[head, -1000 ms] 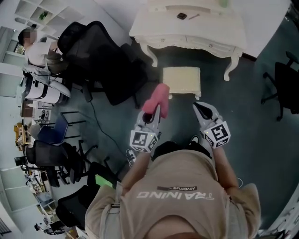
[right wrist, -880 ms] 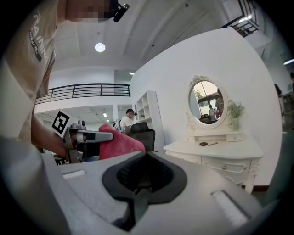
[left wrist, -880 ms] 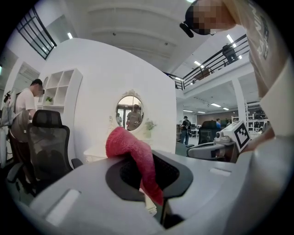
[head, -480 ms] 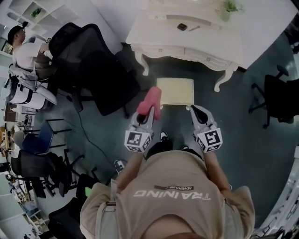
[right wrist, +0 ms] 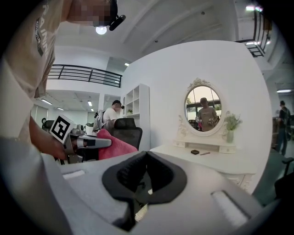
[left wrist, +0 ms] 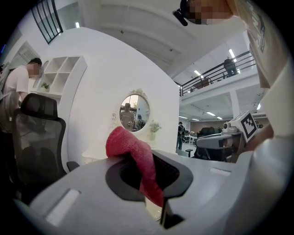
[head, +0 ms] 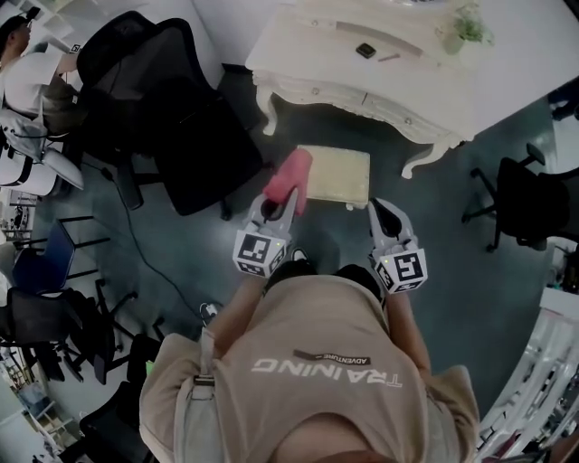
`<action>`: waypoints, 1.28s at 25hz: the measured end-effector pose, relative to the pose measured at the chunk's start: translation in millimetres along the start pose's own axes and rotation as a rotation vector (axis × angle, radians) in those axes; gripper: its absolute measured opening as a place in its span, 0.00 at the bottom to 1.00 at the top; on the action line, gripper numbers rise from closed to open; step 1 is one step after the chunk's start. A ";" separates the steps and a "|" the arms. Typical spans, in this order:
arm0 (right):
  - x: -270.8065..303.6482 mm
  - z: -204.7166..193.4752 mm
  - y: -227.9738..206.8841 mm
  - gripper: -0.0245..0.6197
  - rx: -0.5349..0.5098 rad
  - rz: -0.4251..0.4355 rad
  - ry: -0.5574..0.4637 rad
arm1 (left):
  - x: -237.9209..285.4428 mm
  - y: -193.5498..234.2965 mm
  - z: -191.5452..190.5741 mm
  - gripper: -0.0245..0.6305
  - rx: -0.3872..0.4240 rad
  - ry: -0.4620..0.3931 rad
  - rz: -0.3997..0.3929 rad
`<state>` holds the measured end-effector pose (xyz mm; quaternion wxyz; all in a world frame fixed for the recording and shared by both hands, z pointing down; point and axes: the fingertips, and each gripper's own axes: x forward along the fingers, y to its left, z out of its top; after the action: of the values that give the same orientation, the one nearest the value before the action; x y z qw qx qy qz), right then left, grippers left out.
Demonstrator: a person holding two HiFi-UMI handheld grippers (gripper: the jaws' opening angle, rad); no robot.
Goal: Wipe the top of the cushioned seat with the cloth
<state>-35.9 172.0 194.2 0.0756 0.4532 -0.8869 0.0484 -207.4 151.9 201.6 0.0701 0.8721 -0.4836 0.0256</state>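
The cream cushioned seat (head: 336,174) stands on the dark floor in front of a white dressing table (head: 362,68). A pink cloth (head: 288,180) hangs from my left gripper (head: 272,210), whose jaws are shut on it; the cloth overlaps the seat's left edge in the head view. In the left gripper view the cloth (left wrist: 133,158) drapes out between the jaws of the left gripper (left wrist: 148,183). My right gripper (head: 385,215) hovers just off the seat's near right corner with nothing in it. In its own view the right gripper (right wrist: 146,176) has its jaws shut.
A large black office chair (head: 167,118) stands close on the left of the seat. Another black chair (head: 529,199) is at the right. A small dark object (head: 365,51) and a potted plant (head: 466,27) sit on the dressing table. A seated person (head: 27,77) is far left.
The person has stepped closer to the seat, which now lies right ahead of both grippers. The left gripper still carries the pink cloth, now at the seat's left edge.
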 end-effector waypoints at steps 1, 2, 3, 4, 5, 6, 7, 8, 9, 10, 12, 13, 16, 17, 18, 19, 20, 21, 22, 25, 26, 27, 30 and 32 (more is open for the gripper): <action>7.0 0.5 0.8 0.04 -0.004 -0.002 0.003 | 1.5 4.8 0.9 0.09 0.017 -0.003 -0.005; 13.4 1.3 2.2 0.05 -0.009 -0.002 0.004 | 2.5 8.2 2.1 0.09 0.038 -0.008 -0.010; 19.3 2.2 4.6 0.04 -0.013 0.002 0.005 | 3.0 10.7 3.2 0.09 0.055 -0.012 -0.017; 25.0 3.0 7.4 0.05 -0.015 0.008 0.007 | 3.7 13.0 3.8 0.09 0.067 -0.013 -0.024; 30.5 3.7 9.5 0.04 -0.017 0.016 0.010 | 5.4 15.1 4.2 0.09 0.072 -0.013 -0.029; 35.6 4.7 10.1 0.05 -0.019 0.023 0.015 | 8.5 17.0 4.6 0.09 0.070 -0.013 -0.034; 40.1 5.8 8.7 0.05 -0.022 0.028 0.021 | 13.2 18.4 4.8 0.09 0.062 -0.013 -0.038; 43.7 6.4 5.7 0.05 -0.024 0.030 0.026 | 19.0 19.1 3.9 0.09 0.055 -0.011 -0.043; 46.2 5.8 1.5 0.04 -0.024 0.031 0.031 | 25.5 19.0 1.1 0.09 0.050 -0.006 -0.048; 47.7 3.4 -3.6 0.05 -0.019 0.028 0.036 | 32.1 18.1 -2.7 0.09 0.045 0.001 -0.054; 49.3 -6.0 -14.8 0.04 0.000 0.017 0.051 | 45.3 14.0 -9.9 0.09 0.032 0.016 -0.070; 49.6 -12.2 -19.9 0.04 0.012 0.012 0.061 | 51.1 11.3 -12.3 0.09 0.025 0.022 -0.077; 50.5 -29.4 -33.5 0.04 0.053 0.015 0.086 | 65.0 6.4 -14.1 0.09 0.014 0.035 -0.073; 52.5 -33.1 -39.0 0.04 0.071 0.021 0.088 | 69.9 6.2 -12.7 0.09 0.016 0.040 -0.065; 55.8 -35.5 -45.7 0.04 0.087 0.027 0.088 | 75.6 6.3 -10.5 0.09 0.021 0.047 -0.056; 60.0 -36.5 -53.5 0.05 0.095 0.034 0.087 | 82.2 6.0 -7.9 0.09 0.026 0.054 -0.049; 64.4 -35.9 -62.7 0.05 0.097 0.042 0.087 | 90.0 5.0 -4.9 0.09 0.030 0.062 -0.044; 69.2 -33.5 -73.6 0.04 0.093 0.049 0.083 | 99.1 3.4 -1.6 0.09 0.035 0.067 -0.040; 74.6 -29.7 -86.0 0.05 0.087 0.056 0.075 | 109.5 1.8 1.8 0.09 0.045 0.071 -0.039; 92.7 -22.2 -125.9 0.04 0.078 0.063 0.040 | 144.6 0.0 11.2 0.09 0.102 0.085 -0.040; 97.2 -22.6 -138.0 0.05 0.085 0.065 0.034 | 156.0 -0.6 14.4 0.09 0.120 0.090 -0.039; 100.5 -24.0 -149.5 0.04 0.096 0.069 0.031 | 166.9 -1.9 18.4 0.09 0.135 0.094 -0.035; 106.1 -29.3 -182.1 0.04 0.132 0.093 0.027 | 196.4 -9.4 32.8 0.09 0.151 0.084 -0.008; 110.5 -32.5 -201.2 0.04 0.140 0.114 0.025 | 213.5 -13.0 35.7 0.09 0.166 0.089 0.020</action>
<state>66.4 -28.6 249.4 0.0519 0.4055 -0.9047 0.1204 -83.8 -25.8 189.1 0.0188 0.8680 -0.4849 0.1049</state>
